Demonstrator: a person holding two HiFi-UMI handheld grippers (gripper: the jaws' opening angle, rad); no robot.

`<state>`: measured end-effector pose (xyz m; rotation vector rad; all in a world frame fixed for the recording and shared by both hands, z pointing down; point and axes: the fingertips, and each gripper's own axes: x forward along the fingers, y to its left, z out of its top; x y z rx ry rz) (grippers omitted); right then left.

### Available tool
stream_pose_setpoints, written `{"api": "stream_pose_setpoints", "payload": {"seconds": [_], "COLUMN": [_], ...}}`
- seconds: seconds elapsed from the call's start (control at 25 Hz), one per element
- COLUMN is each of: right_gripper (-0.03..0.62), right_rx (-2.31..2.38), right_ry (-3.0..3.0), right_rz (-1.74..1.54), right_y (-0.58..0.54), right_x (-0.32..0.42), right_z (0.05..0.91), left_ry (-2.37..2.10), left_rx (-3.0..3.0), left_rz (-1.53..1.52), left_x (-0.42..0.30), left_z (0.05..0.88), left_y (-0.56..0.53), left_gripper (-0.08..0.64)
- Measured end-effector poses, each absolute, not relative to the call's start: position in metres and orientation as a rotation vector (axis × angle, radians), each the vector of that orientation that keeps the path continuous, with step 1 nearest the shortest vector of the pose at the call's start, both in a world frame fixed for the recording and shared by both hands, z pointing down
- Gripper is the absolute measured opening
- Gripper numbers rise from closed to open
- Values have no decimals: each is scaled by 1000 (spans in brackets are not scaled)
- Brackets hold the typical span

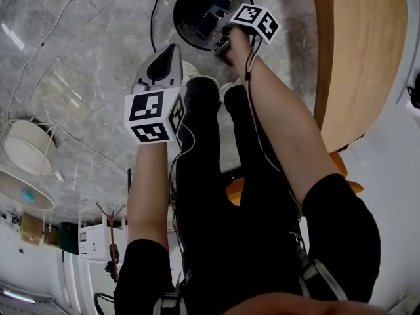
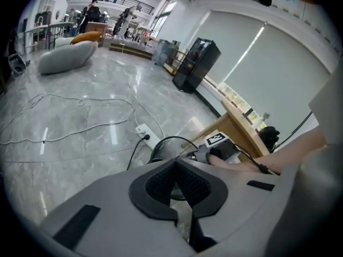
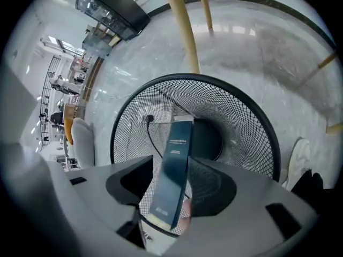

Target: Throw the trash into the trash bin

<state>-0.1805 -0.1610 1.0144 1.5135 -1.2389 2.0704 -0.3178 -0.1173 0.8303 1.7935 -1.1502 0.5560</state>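
- A person stands over a round black wire-mesh trash bin (image 1: 189,8) on a grey marble floor (image 1: 79,44), with 1 gripper in each hand.
- The right gripper (image 3: 172,165) hangs directly above the bin's mouth and points down into it. Its jaws stand wide. A flat dark-blue cardboard box (image 3: 177,141) fills the gap between them and looks clamped across its width.
- The box is over the bin's opening but not yet inside. Its far end aims at the bin's dark base.
- The left gripper (image 2: 174,167) is beside the bin, on the person's side of it. Its jaws are closed together with nothing between them.
- Progress, as a judgement: the box has been brought to the bin and lined up over it. What is left is to open the right jaws so the box drops in.
- No other trash shows inside the bin.
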Motion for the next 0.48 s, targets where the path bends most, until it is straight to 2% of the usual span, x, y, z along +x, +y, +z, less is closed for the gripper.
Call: {"api": "stream_pose_setpoints", "payload": {"seconds": [0.12, 0.28, 0.4, 0.48], "right_gripper": [215, 206, 41, 14], "right_rx": [1499, 1496, 1507, 1497], "right_ry": [-1265, -1292, -1317, -1368], "right_rz": [2072, 2026, 1918, 1872], "right_y": [-164, -162, -154, -153], "right_x": [-184, -183, -176, -173], "right_z": [1013, 994, 971, 953], "left_ry": [-1148, -1141, -1147, -1157], "left_rx": [1774, 1770, 1774, 1788], "left_rz": [572, 584, 588, 583], "left_x": [-322, -324, -320, -314], "left_z": [835, 834, 827, 819], "left_y": [-115, -114, -114, -119], "left_gripper": [8, 8, 8, 8]}}
